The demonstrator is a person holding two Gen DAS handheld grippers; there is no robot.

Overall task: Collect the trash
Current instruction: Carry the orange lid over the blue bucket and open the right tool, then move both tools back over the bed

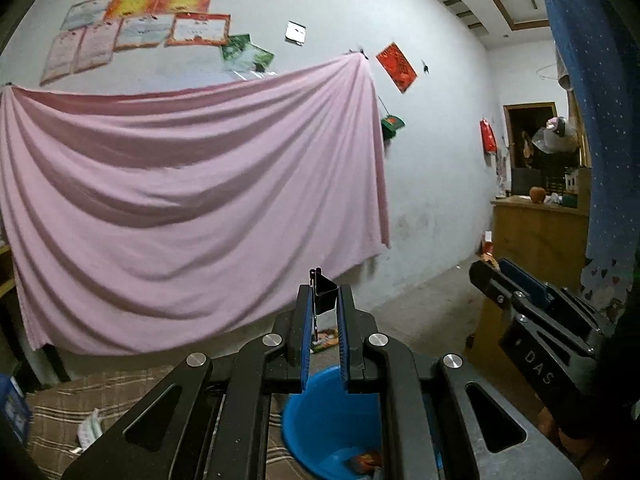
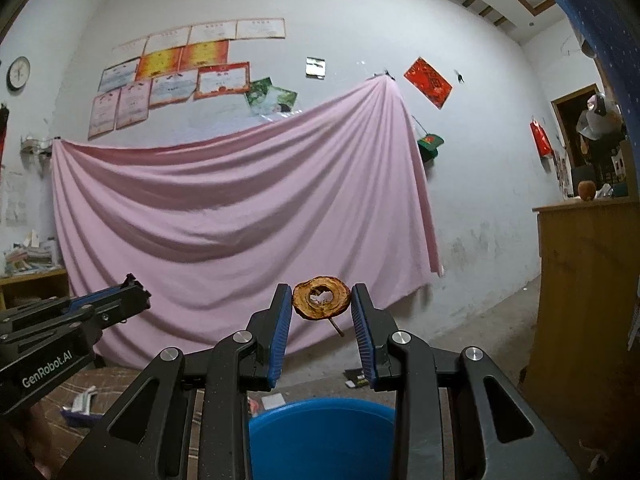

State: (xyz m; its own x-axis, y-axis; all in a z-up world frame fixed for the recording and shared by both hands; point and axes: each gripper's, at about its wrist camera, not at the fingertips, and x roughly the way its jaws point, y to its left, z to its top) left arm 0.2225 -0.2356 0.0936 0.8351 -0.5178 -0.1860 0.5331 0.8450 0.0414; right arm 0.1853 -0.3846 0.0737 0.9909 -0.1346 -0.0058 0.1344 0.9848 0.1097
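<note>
My left gripper (image 1: 324, 290) is shut on a small black binder clip (image 1: 326, 298), whose wire handle hangs down between the blue pads. My right gripper (image 2: 322, 294) is shut on a brown dried fruit ring with a stem (image 2: 320, 313), pinched at both its edges. Both are held level over a blue plastic basin (image 1: 320, 420) (image 2: 320, 432) on the floor. Some red trash (image 1: 366, 460) lies in the basin's bottom. The right gripper (image 1: 508, 276) shows at the right of the left wrist view. The left gripper (image 2: 132, 292) shows at the left of the right wrist view.
A pink sheet (image 2: 240, 220) hangs on the wall ahead. A wooden cabinet (image 2: 588, 280) stands at the right. Wrappers (image 1: 326, 338) (image 2: 358, 380) and paper scraps (image 2: 82, 402) lie on the floor and on a striped mat (image 1: 60, 420).
</note>
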